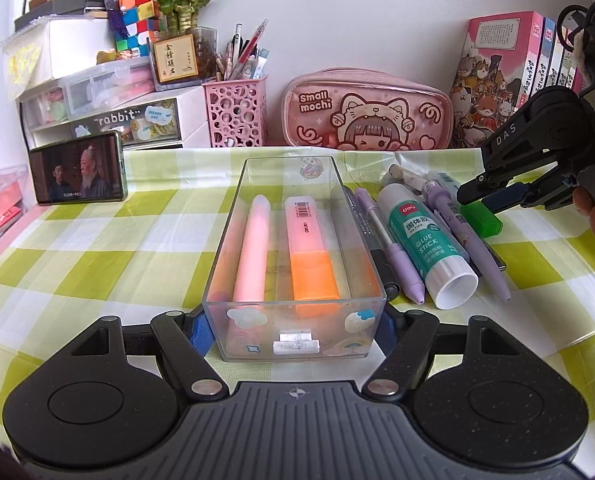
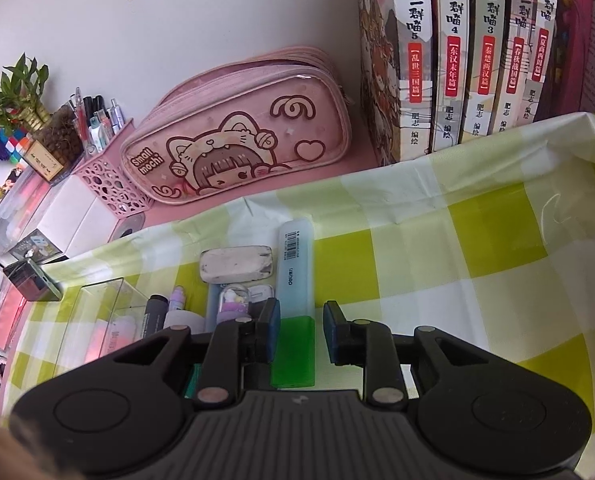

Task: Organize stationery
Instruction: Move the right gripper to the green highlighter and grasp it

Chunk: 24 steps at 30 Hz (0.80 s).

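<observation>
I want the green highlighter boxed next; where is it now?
The green highlighter lies on the checked tablecloth, rightmost of the loose stationery, right of the clear box; the open right gripper straddles its green cap.

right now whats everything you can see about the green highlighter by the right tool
The green highlighter is a flat, rectangular plastic marker with a bright green cap and a pale, translucent blue-white body carrying a barcode and printed logo. It lies flat on the checked tablecloth, cap end toward the right tool, body pointing toward the pink pencil case. The tool's jaws are open on either side of the cap; I cannot tell whether a pad touches it. It sits at the right edge of the loose stationery, beside a worn eraser.
</observation>
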Each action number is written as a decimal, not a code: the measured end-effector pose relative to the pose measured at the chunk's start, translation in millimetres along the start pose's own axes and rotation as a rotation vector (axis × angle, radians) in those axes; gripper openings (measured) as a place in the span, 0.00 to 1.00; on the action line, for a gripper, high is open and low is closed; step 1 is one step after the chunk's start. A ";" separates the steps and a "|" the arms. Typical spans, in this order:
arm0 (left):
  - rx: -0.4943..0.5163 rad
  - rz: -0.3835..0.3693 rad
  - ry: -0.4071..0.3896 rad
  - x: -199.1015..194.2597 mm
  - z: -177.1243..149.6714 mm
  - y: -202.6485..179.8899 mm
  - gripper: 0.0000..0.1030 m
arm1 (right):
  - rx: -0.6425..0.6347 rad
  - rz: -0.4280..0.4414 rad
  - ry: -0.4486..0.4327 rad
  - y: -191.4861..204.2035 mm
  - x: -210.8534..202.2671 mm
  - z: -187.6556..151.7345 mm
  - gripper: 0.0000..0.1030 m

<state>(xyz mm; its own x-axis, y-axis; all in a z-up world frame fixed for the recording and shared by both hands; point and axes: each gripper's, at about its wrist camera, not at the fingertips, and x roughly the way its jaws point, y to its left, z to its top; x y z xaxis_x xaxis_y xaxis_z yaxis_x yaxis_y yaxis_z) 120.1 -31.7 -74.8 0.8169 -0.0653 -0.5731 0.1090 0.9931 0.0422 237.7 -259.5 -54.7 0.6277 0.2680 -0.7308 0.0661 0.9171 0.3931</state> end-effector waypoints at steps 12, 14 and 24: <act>0.001 0.000 0.000 -0.1 0.2 0.4 0.71 | 0.072 0.054 -0.050 -2.4 -12.2 -1.4 0.16; 0.001 0.000 0.000 0.1 0.3 0.8 0.71 | 0.069 0.052 -0.037 0.4 -10.5 -1.7 0.16; 0.001 0.000 0.000 -0.1 0.1 0.4 0.71 | 0.132 0.086 -0.087 1.8 -26.0 -3.5 0.15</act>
<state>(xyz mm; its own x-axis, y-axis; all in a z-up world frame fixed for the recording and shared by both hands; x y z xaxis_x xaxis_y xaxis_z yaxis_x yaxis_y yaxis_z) 120.1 -31.3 -74.6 0.8170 -0.0657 -0.5728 0.1097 0.9931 0.0426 218.8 -263.7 -37.0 0.6998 0.3117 -0.6428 0.1070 0.8439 0.5257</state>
